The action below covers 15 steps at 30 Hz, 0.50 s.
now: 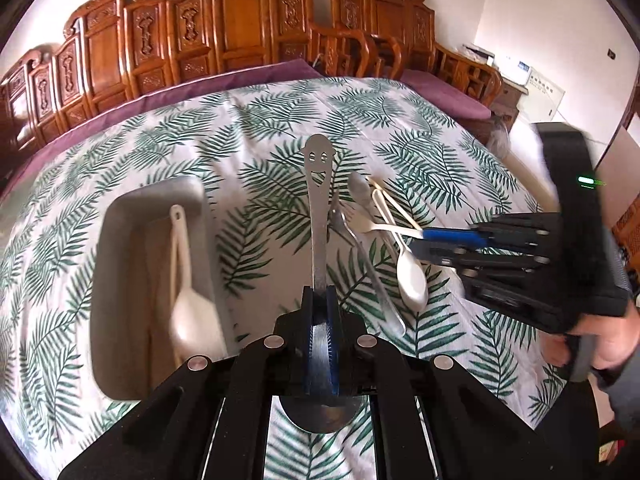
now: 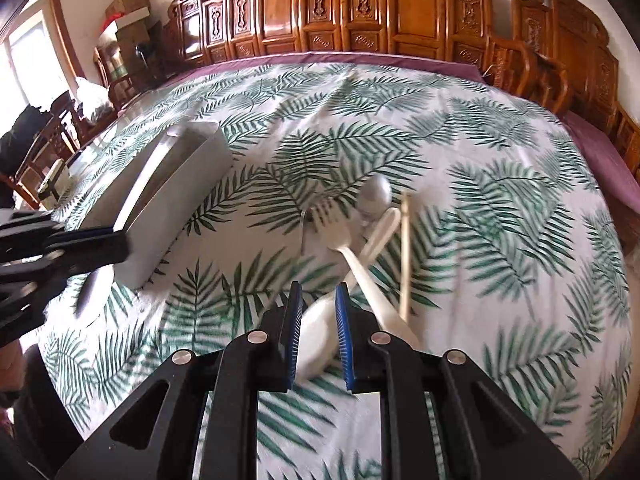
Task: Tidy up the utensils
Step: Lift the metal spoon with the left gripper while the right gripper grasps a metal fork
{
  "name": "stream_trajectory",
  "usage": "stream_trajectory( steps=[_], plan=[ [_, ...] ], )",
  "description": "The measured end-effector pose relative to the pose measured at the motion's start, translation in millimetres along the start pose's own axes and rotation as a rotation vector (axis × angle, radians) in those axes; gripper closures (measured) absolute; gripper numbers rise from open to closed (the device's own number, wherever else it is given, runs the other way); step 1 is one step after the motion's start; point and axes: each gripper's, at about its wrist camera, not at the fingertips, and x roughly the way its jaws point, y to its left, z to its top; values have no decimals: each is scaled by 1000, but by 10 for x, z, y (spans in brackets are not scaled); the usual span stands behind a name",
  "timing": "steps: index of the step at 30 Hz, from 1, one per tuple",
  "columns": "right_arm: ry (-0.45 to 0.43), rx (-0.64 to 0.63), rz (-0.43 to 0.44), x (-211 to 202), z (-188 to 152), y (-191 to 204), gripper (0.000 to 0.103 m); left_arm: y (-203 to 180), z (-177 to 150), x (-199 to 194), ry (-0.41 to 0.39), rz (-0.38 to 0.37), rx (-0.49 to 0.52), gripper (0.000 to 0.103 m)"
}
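Note:
My left gripper [image 1: 319, 296] is shut on a metal spoon [image 1: 318, 208] with a smiling face cut into its handle. It holds the spoon in the air, with the bowl hanging under the fingers. To its left stands a grey tray [image 1: 100, 272] with a white spoon [image 1: 192, 320] lying in it. My right gripper [image 2: 318, 296] is open and hovers low over a pile of utensils, with the bowl of a white plastic spoon [image 2: 316, 332] on the cloth beneath the gap. The pile also has a white fork [image 2: 332, 216], a metal spoon [image 2: 376, 196], a metal fork [image 1: 360, 256] and chopsticks [image 2: 406, 256].
A leaf-patterned tablecloth [image 2: 500, 220] covers the table. Carved wooden chairs [image 1: 240, 28] line the far edge. A person's hand [image 1: 608, 340] holds the right gripper [image 1: 420, 244] at the right of the left wrist view. The left gripper [image 2: 120, 246] shows beside the tray [image 2: 180, 200].

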Motion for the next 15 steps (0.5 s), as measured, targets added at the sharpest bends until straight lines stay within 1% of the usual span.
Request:
stream_trajectory(
  steps=[8,12,15],
  plan=[
    [67,-8,-11,351,171,147,84,154,-102,-141,-24,-11,-34,98],
    [106,-8,-37,494,228,205,84,217,-105,-198,-36,-13,-40,98],
    [123,-15,-55,555,259,253,88,270,-127,-253,-45,-13,-49,98]
  ],
)
